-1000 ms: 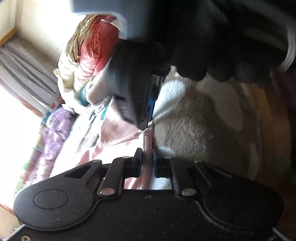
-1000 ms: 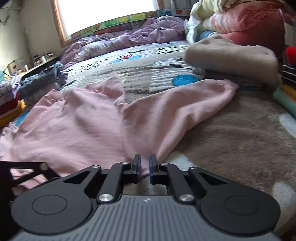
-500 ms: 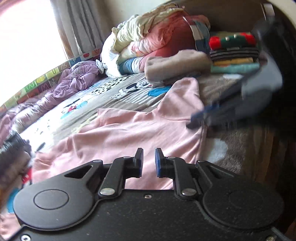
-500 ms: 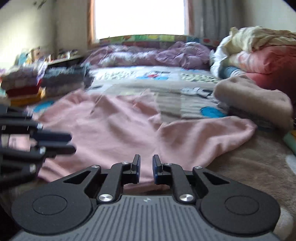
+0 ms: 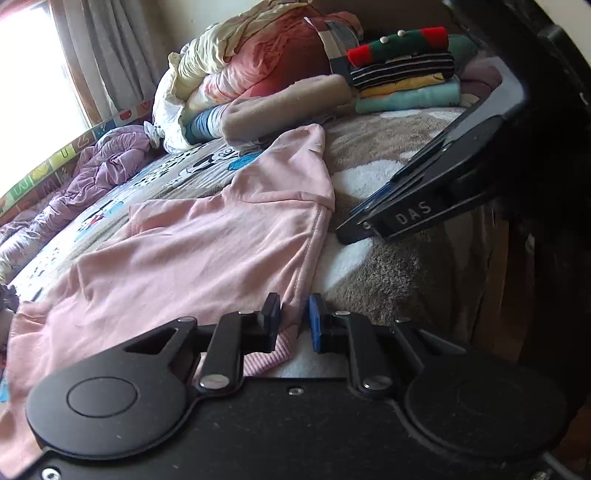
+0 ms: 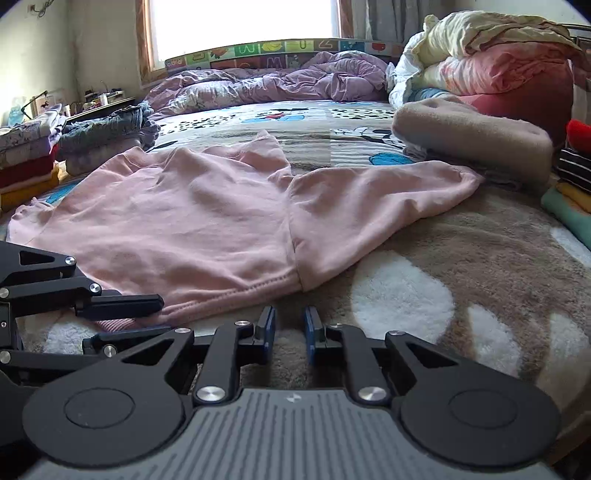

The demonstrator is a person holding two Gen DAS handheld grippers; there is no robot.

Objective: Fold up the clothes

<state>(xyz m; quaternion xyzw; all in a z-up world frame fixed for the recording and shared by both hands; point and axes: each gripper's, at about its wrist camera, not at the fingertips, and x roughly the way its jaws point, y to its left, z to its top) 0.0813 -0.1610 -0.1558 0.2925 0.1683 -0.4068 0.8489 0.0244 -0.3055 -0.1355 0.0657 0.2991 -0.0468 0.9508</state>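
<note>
Both tongs, left (image 5: pixel 294 320) and right (image 6: pixel 289 329), slightly parted, empty, at pink garment (image 6: pixel 207 218) hem.

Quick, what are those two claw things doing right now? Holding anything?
Left gripper: open, straddling the hem of the pink sweatshirt, not clamped.
Right gripper: open, empty, just short of the sweatshirt's edge.

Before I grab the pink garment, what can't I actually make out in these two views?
- Pink garment: near left part hidden by the left gripper body in the left wrist view.
- Ribbed cuff: mostly covered by the left gripper's fingers in the right wrist view.
- Folded pile: cut off by the right edge there.
- Window: overexposed.
</note>
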